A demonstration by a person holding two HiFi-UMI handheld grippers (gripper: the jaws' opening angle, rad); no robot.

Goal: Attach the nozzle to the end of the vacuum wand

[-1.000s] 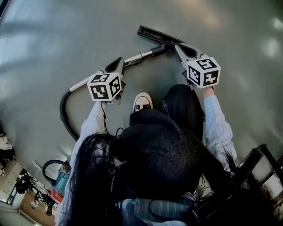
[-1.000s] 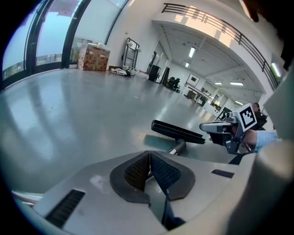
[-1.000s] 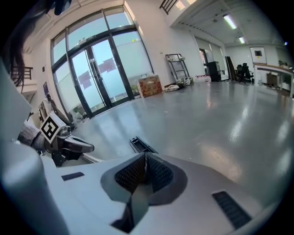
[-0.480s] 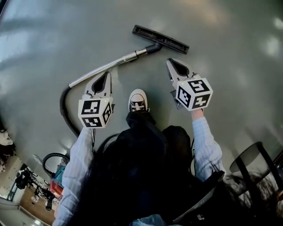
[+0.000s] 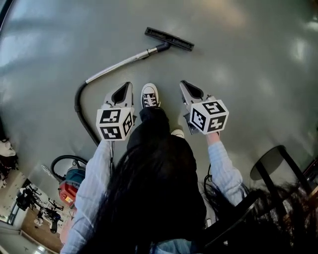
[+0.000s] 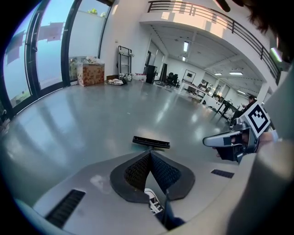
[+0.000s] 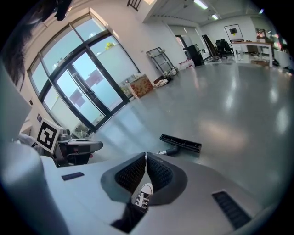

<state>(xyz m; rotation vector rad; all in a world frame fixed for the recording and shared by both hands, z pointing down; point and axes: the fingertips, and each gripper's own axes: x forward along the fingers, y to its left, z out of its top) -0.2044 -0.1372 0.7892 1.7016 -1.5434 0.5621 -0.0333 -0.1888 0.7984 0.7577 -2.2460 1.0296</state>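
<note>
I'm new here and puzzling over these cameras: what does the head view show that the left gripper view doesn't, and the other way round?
Only the head view: the hose curving back to the vacuum, and a stool.
Only the left gripper view: tall windows, a box by the wall, and a balcony rail.
Both: the nozzle on the floor, a shoe, and the right gripper, shut and empty.

2 sleeves [image 5: 93, 184]: pale-blue striped | trousers [image 5: 155, 120]: dark | sneaker [image 5: 149, 95]: white, black laces
</note>
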